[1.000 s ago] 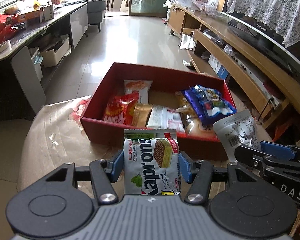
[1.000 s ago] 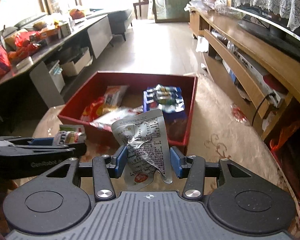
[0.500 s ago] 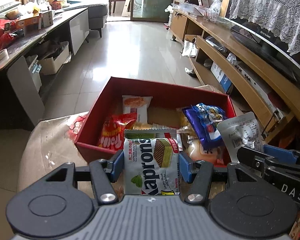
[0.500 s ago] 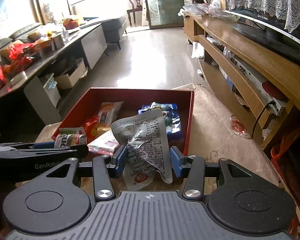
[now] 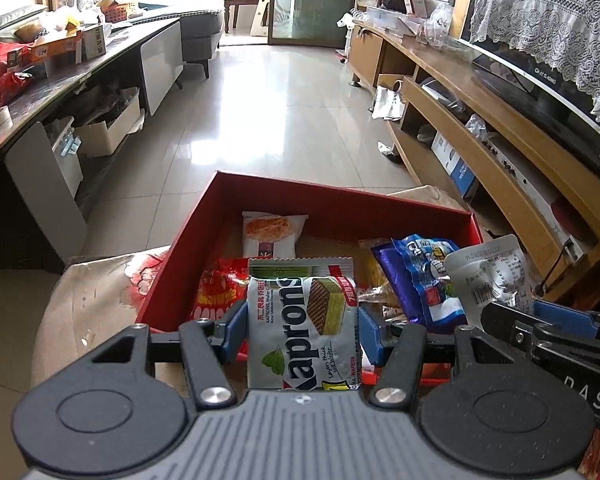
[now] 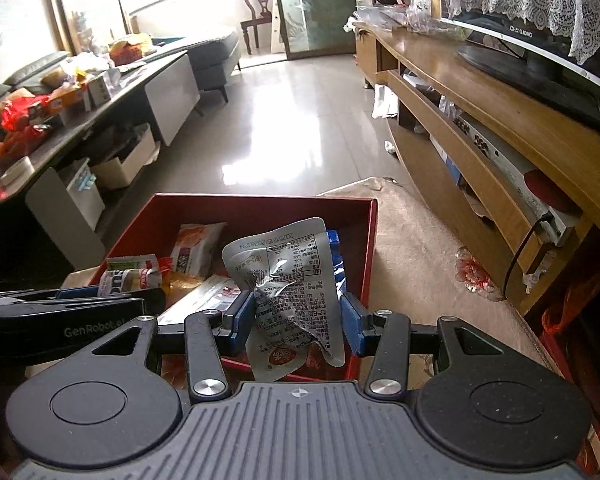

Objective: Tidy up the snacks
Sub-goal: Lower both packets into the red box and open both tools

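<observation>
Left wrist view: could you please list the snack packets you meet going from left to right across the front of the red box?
Red packet → Kaprons wafer pack held in the left gripper → blue and purple packet → silver pouch held in the right gripper.

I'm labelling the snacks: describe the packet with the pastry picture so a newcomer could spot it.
Find the red box on the low table. Near its far wall lies a white packet, flat on the bottom. It alone shows an orange pastry picture; its neighbours are a red bag and a blue pack.
</observation>
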A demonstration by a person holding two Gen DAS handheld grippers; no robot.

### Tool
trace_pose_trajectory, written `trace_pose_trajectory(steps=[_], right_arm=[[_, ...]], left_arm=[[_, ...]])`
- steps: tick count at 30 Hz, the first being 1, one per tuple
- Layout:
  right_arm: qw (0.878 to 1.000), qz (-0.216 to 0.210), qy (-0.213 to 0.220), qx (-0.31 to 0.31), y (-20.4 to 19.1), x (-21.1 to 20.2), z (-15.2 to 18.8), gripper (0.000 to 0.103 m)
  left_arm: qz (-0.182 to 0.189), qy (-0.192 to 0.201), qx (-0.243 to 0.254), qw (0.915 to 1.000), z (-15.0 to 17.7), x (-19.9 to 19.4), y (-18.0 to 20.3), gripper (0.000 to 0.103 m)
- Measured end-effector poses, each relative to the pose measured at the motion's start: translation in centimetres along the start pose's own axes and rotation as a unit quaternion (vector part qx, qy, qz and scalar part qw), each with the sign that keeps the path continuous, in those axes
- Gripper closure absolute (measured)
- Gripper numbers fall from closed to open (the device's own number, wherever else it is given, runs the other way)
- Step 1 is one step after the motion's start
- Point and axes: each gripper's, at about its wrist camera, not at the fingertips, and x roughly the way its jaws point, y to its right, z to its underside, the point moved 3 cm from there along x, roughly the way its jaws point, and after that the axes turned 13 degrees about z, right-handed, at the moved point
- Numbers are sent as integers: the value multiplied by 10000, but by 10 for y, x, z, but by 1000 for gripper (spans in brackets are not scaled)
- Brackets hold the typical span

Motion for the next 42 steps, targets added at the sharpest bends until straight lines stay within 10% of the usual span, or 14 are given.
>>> trace_pose_trajectory(steps=[42], right_arm=[[9997, 229, -24, 17, -6, 34, -17, 33]], left_arm=[[-196, 13, -4, 9998, -21, 27, -6, 32]])
